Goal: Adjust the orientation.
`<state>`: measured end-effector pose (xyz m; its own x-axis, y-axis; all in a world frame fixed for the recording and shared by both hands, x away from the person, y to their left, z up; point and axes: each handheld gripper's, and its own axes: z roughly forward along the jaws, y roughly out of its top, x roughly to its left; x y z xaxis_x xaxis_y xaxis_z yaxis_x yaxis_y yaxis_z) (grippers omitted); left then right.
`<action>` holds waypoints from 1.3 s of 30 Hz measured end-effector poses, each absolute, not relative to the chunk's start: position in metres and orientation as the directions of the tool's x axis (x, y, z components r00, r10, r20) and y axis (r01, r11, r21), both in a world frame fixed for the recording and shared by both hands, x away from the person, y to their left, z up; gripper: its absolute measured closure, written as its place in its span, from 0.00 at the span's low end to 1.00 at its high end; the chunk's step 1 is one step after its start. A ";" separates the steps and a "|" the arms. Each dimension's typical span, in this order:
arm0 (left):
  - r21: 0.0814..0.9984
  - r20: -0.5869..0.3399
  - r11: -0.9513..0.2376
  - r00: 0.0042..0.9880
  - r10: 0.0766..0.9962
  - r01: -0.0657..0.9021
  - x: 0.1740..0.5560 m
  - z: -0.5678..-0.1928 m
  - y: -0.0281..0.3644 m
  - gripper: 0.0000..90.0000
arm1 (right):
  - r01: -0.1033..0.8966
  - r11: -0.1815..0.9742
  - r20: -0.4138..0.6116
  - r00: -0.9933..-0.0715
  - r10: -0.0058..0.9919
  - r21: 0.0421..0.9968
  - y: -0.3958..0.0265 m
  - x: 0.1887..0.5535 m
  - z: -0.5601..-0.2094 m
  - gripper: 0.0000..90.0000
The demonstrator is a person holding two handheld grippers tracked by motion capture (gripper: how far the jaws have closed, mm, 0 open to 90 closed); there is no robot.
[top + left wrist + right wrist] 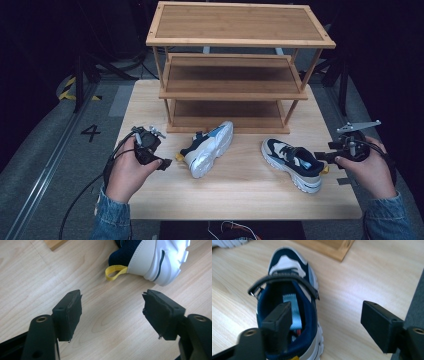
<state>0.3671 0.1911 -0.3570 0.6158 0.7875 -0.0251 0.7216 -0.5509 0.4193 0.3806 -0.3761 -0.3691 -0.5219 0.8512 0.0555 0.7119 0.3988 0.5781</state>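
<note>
Jaws on the left hand-held gripper (112, 312) were spread wide apart with nothing between them, just bare worktop (30, 277) seen through the gap. It was held low and angled toward the heel of the left shoe (207, 148), which was lying tipped on its side with the white sole turned toward the person. The yellow pull loop (114, 272) at that heel was pointed almost straight at the open jaws, near but not touched, so the loop or heel was probably being lined up as the easy thing to grab.

Same story on the right hand-held gripper (325, 326): jaws wide apart, nothing clamped. It was hovered at the heel end of the right shoe (293, 163), which was sat upright on its sole with the toe pointed toward the rack. In the right gripper view one jaw was seen over the shoe's opening and the other out over bare wood beside it, so the heel collar looked set up to be pinched between them. Whether a pad was actually touching the lining couldn't be told.

Both shoes were left on the worktop, apart from each other, just in front of the three-tier wooden shoe rack (235, 65). All its shelves were seen bare. The rack was presumably placed at the back so the shoes could be lifted forward onto it.
</note>
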 end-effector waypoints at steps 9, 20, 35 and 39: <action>0.405 -0.006 -0.572 0.628 0.779 0.713 0.369 -0.358 0.195 0.35 | 0.702 0.417 0.095 -0.565 0.820 0.577 -0.379 0.378 -0.365 0.56; 0.450 -0.014 -0.554 0.626 0.780 0.700 0.371 -0.353 0.189 0.39 | 0.667 0.375 0.119 -0.572 0.812 0.644 -0.382 0.375 -0.369 0.62; 0.484 -0.059 -0.605 0.714 0.698 0.632 0.378 -0.346 0.151 0.64 | 0.683 0.370 0.094 -0.539 0.837 0.629 -0.389 0.364 -0.369 0.67; 0.522 -0.050 -0.608 0.733 0.678 0.598 0.382 -0.352 0.135 0.72 | 0.682 0.366 0.093 -0.537 0.838 0.633 -0.392 0.359 -0.369 0.67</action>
<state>0.3819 0.1350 -0.3516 0.7332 0.6782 -0.0496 0.5979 -0.6083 0.5219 0.3592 -0.3924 -0.3690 -0.5369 0.8384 0.0934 0.6819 0.3662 0.6332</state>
